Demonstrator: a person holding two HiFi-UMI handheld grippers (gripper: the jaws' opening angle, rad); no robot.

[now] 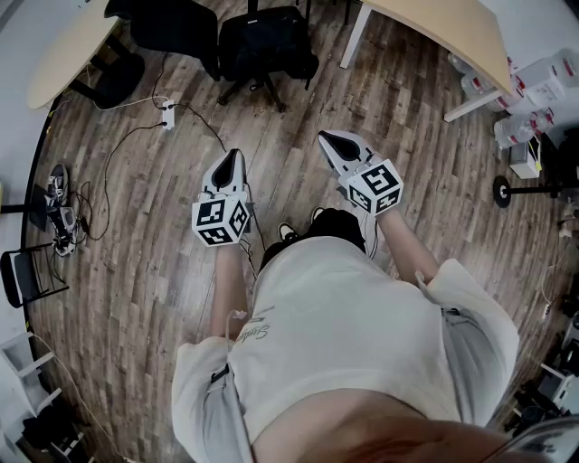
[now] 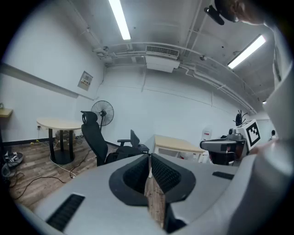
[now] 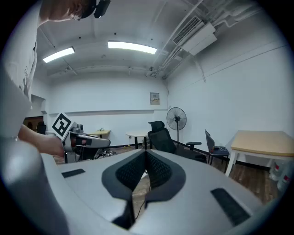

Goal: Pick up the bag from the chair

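Note:
A black bag [image 1: 265, 38] fills the seat of a wheeled chair [image 1: 251, 89] at the far side of the wooden floor. In the left gripper view that chair [image 2: 132, 143] shows small, beyond the jaws. My left gripper [image 1: 237, 155] and right gripper [image 1: 326, 137] are held side by side at waist height, well short of the chair and pointing towards it. The left gripper [image 2: 149, 158] is shut, its ribbed pads meeting at the tips with nothing between them. The right gripper [image 3: 146, 153] is shut and empty too.
A black high-backed office chair [image 1: 161, 22] stands left of the bag's chair. A round table [image 1: 65, 56] is at far left, a light wooden table [image 1: 452, 27] at far right. A power strip [image 1: 167, 114] with cables lies on the floor. White containers [image 1: 534, 86] sit right; a standing fan [image 2: 103, 112] is against the wall.

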